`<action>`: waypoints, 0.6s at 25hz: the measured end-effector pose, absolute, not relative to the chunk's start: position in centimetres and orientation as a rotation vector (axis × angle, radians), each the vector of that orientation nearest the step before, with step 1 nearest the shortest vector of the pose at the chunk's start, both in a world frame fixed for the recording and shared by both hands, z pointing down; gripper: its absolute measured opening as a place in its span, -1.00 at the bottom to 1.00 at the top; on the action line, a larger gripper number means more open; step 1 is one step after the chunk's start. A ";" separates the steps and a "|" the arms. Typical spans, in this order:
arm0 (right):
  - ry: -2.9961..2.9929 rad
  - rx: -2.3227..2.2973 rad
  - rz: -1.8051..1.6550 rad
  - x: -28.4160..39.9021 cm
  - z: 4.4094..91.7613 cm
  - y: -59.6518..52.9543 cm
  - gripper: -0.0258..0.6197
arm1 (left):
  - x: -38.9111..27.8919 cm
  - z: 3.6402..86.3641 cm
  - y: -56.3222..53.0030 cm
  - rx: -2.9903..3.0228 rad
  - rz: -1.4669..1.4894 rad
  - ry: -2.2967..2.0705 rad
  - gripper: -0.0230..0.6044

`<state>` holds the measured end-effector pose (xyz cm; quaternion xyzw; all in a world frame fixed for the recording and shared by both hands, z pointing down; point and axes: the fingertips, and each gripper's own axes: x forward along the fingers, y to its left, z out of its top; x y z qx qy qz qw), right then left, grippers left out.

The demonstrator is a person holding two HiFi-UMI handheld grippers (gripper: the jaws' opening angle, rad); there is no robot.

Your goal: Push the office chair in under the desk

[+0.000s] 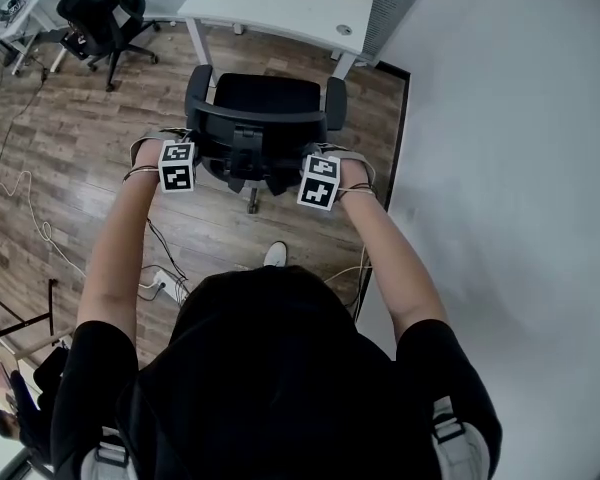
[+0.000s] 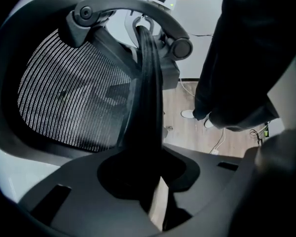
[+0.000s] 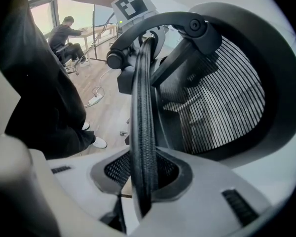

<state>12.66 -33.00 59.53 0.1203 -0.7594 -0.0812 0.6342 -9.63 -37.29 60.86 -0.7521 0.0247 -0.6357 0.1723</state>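
Observation:
A black office chair [image 1: 268, 96] stands on the wood floor, its seat facing the white desk [image 1: 280, 6] just ahead of it. My left gripper [image 1: 187, 156] is shut on the left edge of the mesh backrest [image 1: 255, 130], and my right gripper [image 1: 314, 168] is shut on its right edge. In the left gripper view the backrest's dark rim [image 2: 150, 107] runs straight up from between the jaws of the left gripper [image 2: 153, 181]. The right gripper view shows the same on the other side: the mesh rim [image 3: 140, 127] is pinched in the right gripper [image 3: 140, 181].
A second black chair [image 1: 100, 13] stands at the far left by another desk. Cables [image 1: 20, 188] and a power strip [image 1: 165, 286] lie on the floor to the left. A pale wall [image 1: 500, 118] runs close along the right. A person [image 3: 64, 33] sits far off.

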 end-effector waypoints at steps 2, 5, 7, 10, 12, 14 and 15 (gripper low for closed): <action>-1.746 0.269 -0.184 12.5 59.6 -33.6 -0.62 | -9.8 61.0 -37.9 -2.134 -1.807 0.070 -0.67; -1.759 0.278 -0.191 12.8 60.4 -33.5 -0.62 | -9.5 61.7 -37.9 -2.123 -1.806 0.077 -0.67; -1.763 0.288 -0.191 12.8 60.7 -33.6 -0.62 | -9.5 62.0 -38.1 -2.116 -1.805 0.076 -0.67; -1.762 0.303 -0.183 12.0 61.0 -35.2 -0.62 | -10.2 62.3 -40.0 -2.105 -1.792 0.069 -0.67; -1.762 0.315 -0.177 11.6 61.5 -35.8 -0.62 | -10.6 62.7 -40.8 -2.096 -1.780 0.063 -0.67; -1.761 0.330 -0.166 11.4 62.0 -35.9 -0.62 | -10.7 63.1 -41.2 -2.086 -1.767 0.050 -0.68; -1.760 0.338 -0.160 11.3 62.2 -35.9 -0.62 | -10.7 63.3 -41.5 -2.084 -1.761 0.040 -0.68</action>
